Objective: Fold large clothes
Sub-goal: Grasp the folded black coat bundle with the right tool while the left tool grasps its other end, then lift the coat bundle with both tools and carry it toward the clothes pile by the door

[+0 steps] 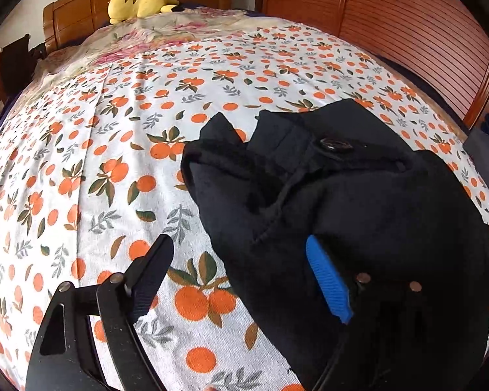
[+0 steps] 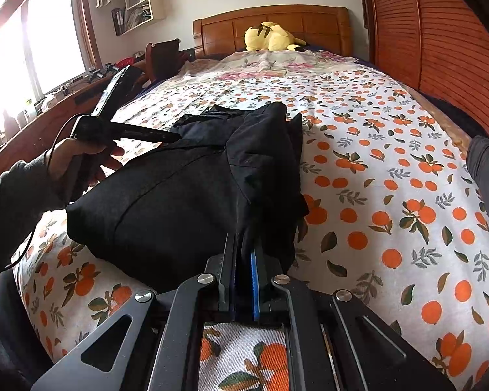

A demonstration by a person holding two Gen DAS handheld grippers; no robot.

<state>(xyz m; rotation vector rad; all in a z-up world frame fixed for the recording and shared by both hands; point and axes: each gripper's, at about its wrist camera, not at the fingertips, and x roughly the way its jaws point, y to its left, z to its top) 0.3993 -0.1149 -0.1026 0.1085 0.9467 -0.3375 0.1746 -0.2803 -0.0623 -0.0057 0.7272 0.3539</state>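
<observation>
Garment: my black garment (image 2: 179,195) lies part-folded in a heap on the bed (image 2: 391,179), near its foot.
Right tongs: my right tongs (image 2: 244,280) are pressed together, pinching a bunched edge of the garment at its near side.
Left tongs: my left tongs (image 1: 244,260) stand spread; one finger is over bare sheet, the blue-padded one over the cloth, gripping nothing.
Textures: the garment is soft, matte, seamed, with a dark button (image 1: 334,146); the sheet is white cotton printed with oranges.
Headboard: a yellow plush (image 2: 270,37) rests by the wooden headboard (image 2: 277,19).
</observation>
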